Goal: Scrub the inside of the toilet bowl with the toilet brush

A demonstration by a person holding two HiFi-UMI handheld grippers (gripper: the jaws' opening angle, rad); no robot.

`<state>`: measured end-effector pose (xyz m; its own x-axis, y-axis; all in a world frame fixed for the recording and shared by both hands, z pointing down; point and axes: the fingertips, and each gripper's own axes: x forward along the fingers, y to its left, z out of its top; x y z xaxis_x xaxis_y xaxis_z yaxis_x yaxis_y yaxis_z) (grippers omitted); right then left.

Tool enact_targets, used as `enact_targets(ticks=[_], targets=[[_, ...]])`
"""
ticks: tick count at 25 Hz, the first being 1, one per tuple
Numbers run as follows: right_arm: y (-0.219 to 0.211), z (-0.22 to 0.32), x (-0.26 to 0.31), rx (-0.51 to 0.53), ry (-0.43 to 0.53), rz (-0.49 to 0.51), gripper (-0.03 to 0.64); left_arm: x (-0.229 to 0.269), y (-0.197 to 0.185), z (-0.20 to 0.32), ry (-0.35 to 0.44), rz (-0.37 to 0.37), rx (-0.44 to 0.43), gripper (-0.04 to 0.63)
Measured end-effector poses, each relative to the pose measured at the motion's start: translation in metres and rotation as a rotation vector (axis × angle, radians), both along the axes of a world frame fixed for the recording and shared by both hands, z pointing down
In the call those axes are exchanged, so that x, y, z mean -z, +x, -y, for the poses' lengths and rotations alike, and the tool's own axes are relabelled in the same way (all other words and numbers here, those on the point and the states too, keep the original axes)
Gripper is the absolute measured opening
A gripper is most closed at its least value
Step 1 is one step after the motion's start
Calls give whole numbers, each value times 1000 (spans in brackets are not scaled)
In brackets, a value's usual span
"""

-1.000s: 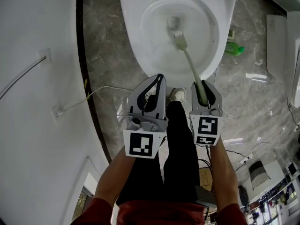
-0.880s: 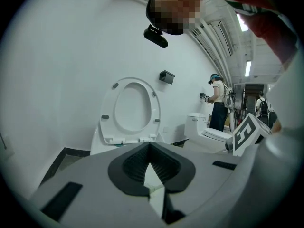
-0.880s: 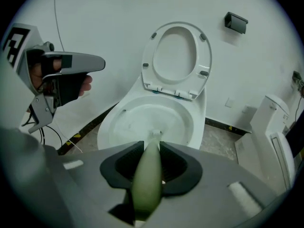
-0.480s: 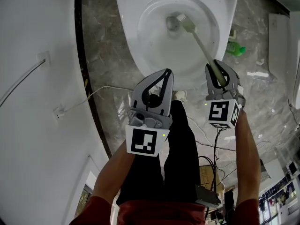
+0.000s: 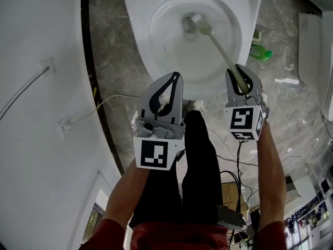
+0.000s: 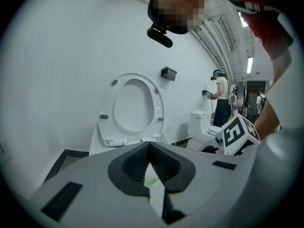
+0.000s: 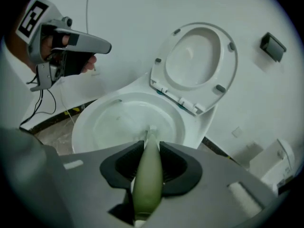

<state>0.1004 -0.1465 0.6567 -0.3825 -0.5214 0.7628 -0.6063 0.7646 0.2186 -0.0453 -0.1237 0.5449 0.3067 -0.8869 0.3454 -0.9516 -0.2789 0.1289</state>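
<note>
Left gripper (image 5: pixel 175 78): jaws together, empty, idle above the toilet bowl's (image 5: pixel 140 35) near rim.
Right gripper (image 5: pixel 237 71): clamped on the toilet brush (image 5: pixel 217 43) handle; brush head at the bowl's far inner wall.
Step, as judged: scrubbing.
Next: sweep the head round the walls, pressing firmly.

Glossy white ceramic toilet bowl (image 5: pixel 136 35), matt pale-green plastic toilet brush (image 5: pixel 221 48), polished grey veined stone floor (image 5: pixel 112 61), matt grey plastic right gripper (image 5: pixel 238 69), ribbed black rubbery pads (image 7: pixel 173 167), shiny green plastic bottle (image 5: pixel 258 52) at two o'clock
</note>
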Motion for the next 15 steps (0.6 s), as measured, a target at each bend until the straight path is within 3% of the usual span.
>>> enact_targets(ticks=[7, 15], targets=[[-11, -41, -8, -242, -162, 150, 114, -2, -3, -8, -14, 16, -1, 5], [-24, -59, -14, -734, -443, 499, 114, -4, -6, -14, -18, 12, 5, 5]])
